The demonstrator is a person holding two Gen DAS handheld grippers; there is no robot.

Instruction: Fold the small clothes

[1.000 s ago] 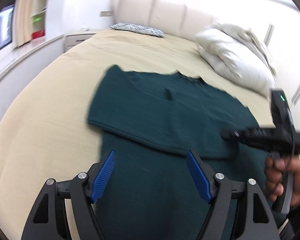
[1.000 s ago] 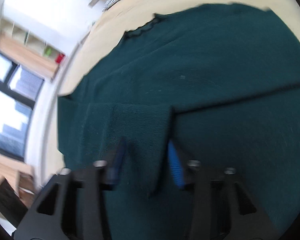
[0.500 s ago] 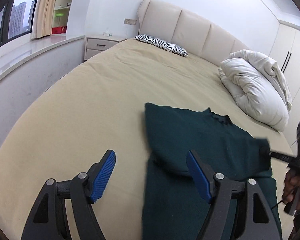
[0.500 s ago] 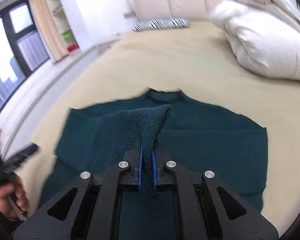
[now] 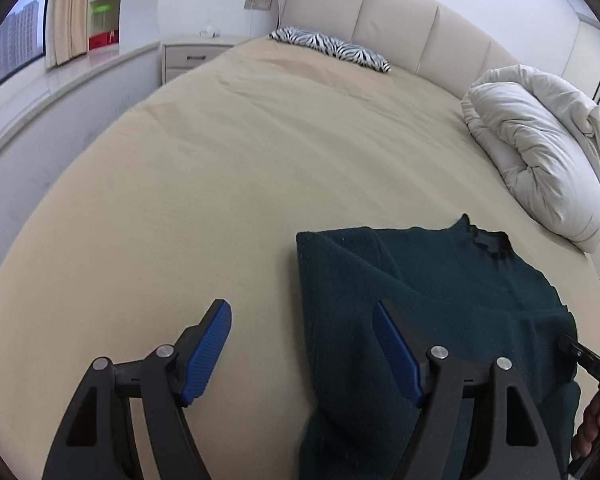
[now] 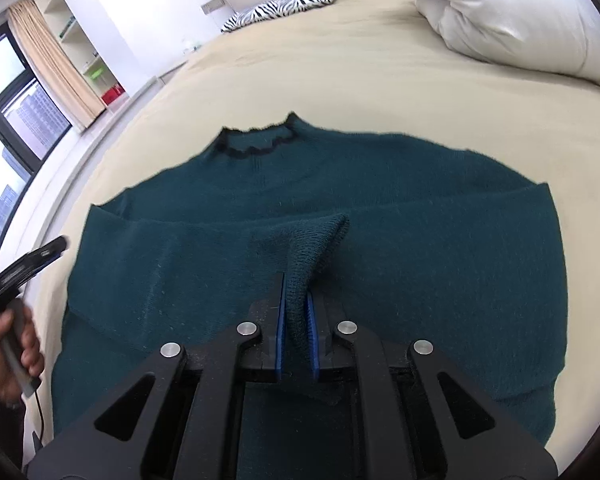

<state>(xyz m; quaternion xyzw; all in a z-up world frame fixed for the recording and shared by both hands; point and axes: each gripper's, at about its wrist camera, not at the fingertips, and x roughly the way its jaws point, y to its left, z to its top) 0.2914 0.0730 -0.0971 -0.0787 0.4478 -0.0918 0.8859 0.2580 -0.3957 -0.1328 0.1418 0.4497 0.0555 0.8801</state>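
One garment in play: a dark green knit sweater (image 6: 380, 208) lying flat on the beige bed (image 5: 220, 168), collar pointing toward the headboard, near the foot-side edge and well apart from the white duvet (image 5: 540, 148) and the zebra pillow (image 5: 332, 50).

Right gripper (image 6: 296, 332): jaws clenched on a ribbed sleeve cuff (image 6: 320, 236), which stands up from the chest panel in a soft peak. Left gripper (image 5: 300, 344): jaws released and wide, hovering above the sweater's left edge, one finger over bare sheet, the other over fabric; nothing between them.

Handling notes, as judgement. Knit looks thick, soft and limp; it drapes and bunches, holds no shape of its own. Light enough for one pinch to lift a sleeve, but a lifted part will likely drag neighbouring fabric, and the fuzzy surface should cling to the sheet rather than slide. Not fragile, though loose stitches could snag on the ridged pads.

Best holds: cuff, hem and shoulder seam, where the knit is denser and doubled. The sleeve already lies across the body on the left side; the free gripper seems well placed to take that side's hem corner or folded edge.
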